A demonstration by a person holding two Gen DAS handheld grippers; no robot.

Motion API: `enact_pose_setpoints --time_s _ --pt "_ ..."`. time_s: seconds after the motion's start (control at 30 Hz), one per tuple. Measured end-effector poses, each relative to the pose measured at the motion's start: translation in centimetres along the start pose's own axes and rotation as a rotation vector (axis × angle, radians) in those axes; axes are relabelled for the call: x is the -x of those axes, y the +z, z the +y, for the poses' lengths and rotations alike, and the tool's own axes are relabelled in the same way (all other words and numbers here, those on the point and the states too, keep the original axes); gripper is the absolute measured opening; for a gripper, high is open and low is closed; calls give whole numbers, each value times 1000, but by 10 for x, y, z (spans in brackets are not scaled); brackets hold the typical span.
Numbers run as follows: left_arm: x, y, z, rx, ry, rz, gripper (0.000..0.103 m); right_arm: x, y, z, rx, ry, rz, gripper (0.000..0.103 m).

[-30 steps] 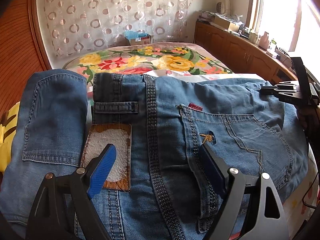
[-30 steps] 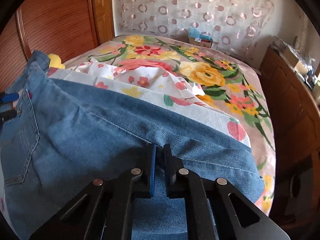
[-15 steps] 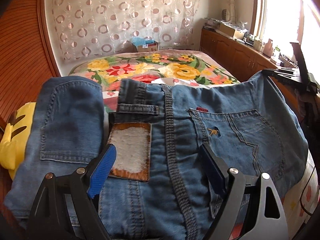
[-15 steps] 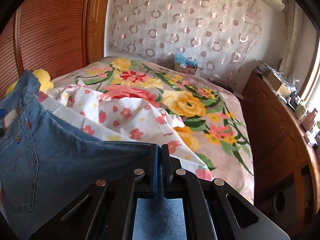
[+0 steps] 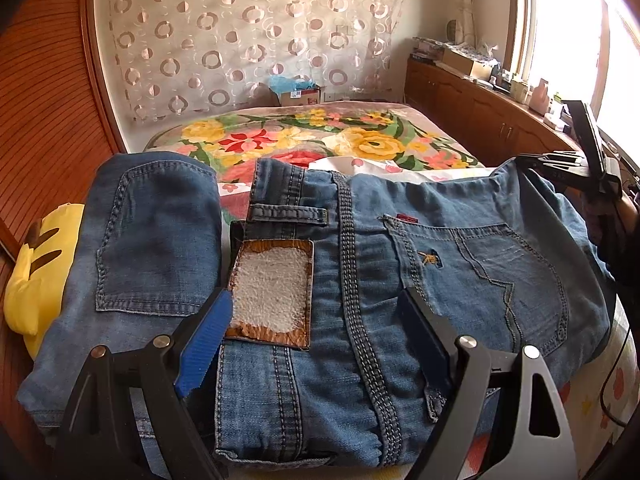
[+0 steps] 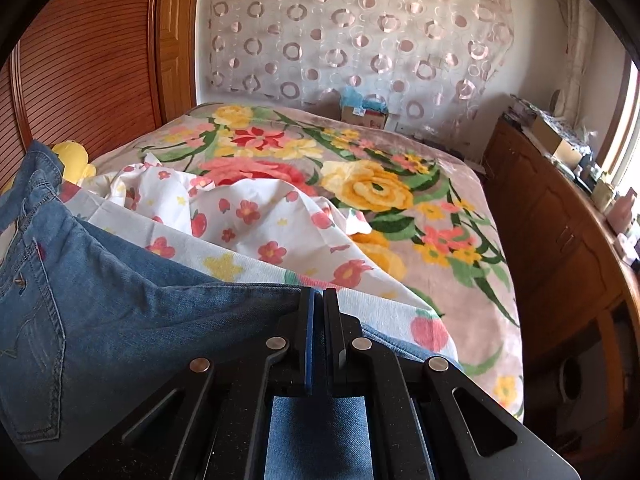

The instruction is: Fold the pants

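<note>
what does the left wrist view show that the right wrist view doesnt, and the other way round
Only the left wrist view: the left gripper, jaws open over the jeans, plus the waistband patch and both back pockets.

Only the right wrist view: the white flowered sheet spread out in full, and the right gripper seen close up, jaws shut on a denim edge.

Both: the jeans, the floral bedspread, the yellow plush toy and the wooden cabinet.

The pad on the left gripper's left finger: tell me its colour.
Blue, ribbed pad, clearest in the left wrist view.
</note>
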State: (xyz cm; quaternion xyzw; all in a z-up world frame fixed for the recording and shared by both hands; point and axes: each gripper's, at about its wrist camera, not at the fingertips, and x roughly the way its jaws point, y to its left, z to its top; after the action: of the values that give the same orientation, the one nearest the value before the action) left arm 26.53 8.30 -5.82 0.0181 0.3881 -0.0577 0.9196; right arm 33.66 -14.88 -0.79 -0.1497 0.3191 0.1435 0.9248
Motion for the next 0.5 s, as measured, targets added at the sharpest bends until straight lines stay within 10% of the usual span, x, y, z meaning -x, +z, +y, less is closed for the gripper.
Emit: enact_pose_setpoints --time_s 0.5 --pt "16 -10 -2 -4 -5 -17 85 69 -34 7 -94 19 -53 20"
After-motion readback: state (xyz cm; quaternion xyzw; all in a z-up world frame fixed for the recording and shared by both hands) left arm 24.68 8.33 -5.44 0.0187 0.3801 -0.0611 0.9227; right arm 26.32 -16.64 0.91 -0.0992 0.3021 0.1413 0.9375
